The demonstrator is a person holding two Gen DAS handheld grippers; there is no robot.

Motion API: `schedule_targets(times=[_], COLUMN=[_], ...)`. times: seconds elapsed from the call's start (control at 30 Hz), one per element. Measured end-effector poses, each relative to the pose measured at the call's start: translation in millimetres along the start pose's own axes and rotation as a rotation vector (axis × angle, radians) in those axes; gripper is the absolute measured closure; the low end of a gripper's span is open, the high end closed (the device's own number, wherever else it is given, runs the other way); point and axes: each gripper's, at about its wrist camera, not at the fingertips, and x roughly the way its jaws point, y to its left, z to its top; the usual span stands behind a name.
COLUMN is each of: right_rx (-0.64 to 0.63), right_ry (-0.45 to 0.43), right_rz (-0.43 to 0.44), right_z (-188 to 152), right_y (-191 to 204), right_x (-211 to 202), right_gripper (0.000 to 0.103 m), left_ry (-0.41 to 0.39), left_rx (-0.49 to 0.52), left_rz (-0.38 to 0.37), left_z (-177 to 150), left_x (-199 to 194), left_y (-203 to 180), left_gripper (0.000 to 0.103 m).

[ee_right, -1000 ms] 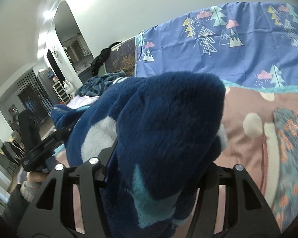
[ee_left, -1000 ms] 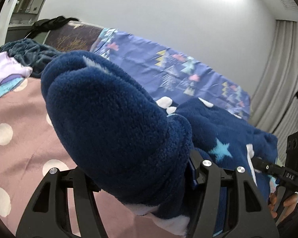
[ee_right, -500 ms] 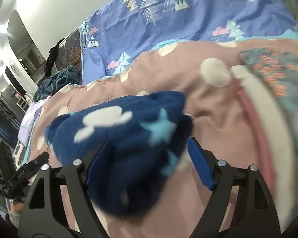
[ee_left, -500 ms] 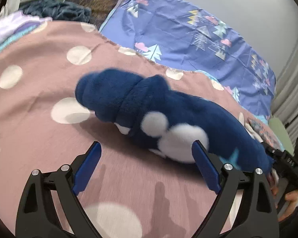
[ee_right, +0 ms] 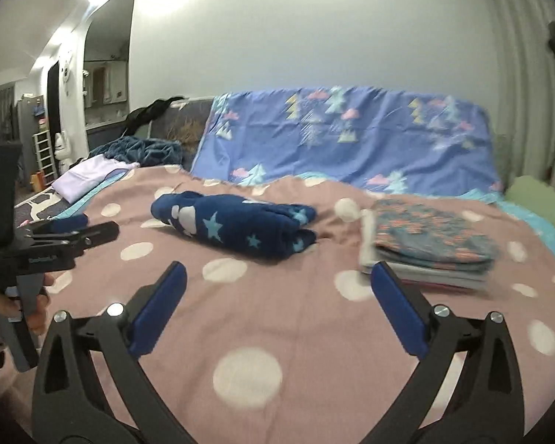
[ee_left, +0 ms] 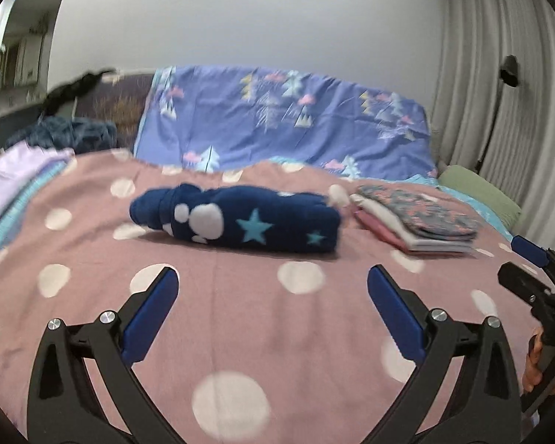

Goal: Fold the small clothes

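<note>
A folded navy fleece garment (ee_left: pixel 240 222) with stars and white blobs lies on the pink polka-dot bedspread (ee_left: pixel 240 318); it also shows in the right wrist view (ee_right: pixel 236 224). My left gripper (ee_left: pixel 272 286) is open and empty, pulled back from the garment. My right gripper (ee_right: pixel 277 281) is open and empty, also back from it. The right gripper shows at the right edge of the left wrist view (ee_left: pixel 536 270). The left gripper shows at the left of the right wrist view (ee_right: pixel 66 233).
A stack of folded clothes (ee_left: pixel 414 222) lies right of the navy garment, also in the right wrist view (ee_right: pixel 429 248). A blue tree-print sheet (ee_left: pixel 285 122) drapes behind. Lilac cloth (ee_left: pixel 14 170) and a dark teal blanket (ee_right: pixel 140 150) sit far left. A green pillow (ee_left: pixel 481 192) lies far right.
Both grippers let go of the navy fleece garment, opened and pulled back from it. The garment now lies folded on the bedspread.
</note>
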Motion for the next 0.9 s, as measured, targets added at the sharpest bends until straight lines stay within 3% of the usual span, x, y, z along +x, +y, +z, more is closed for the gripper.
schedule_targets(times=[0.13,0.23,0.4,0.53,0.9], right_rx=[0.025,0.047,0.075,0.116,0.138], right_ry=[-0.035,-0.028,-0.024,-0.022,-0.013], right_rz=[-0.02,-0.017,-0.055,-0.063,-0.08], right_z=[-3.7,-3.1,-10.1,-18.6,-35.6], right_y=[2.6,5.0,10.6,12.4,18.4], right_x=[-56.5,-83.1,-124.4,-145.4,-174.3], right_gripper=[0.002,0.002,0.002,0.002,0.002], left_ry=[-0.052,-0.061,-0.103,-0.101,-0.102], left_rx=[0.049,0.083,0.16,0.121,0.113], left_rz=[0.039,0.034,0.089,0.071,0.132], left_z=[-10.8,-20.2,-36.6,-46.0,-62.1], left_x=[-52.0,-84.8,-131.9,-156.4,-188.9], left_y=[-32.3,-54.2,-84.5,-89.0,-94.5], left_gripper=[0.001,0.001,0.001,0.001,0.001])
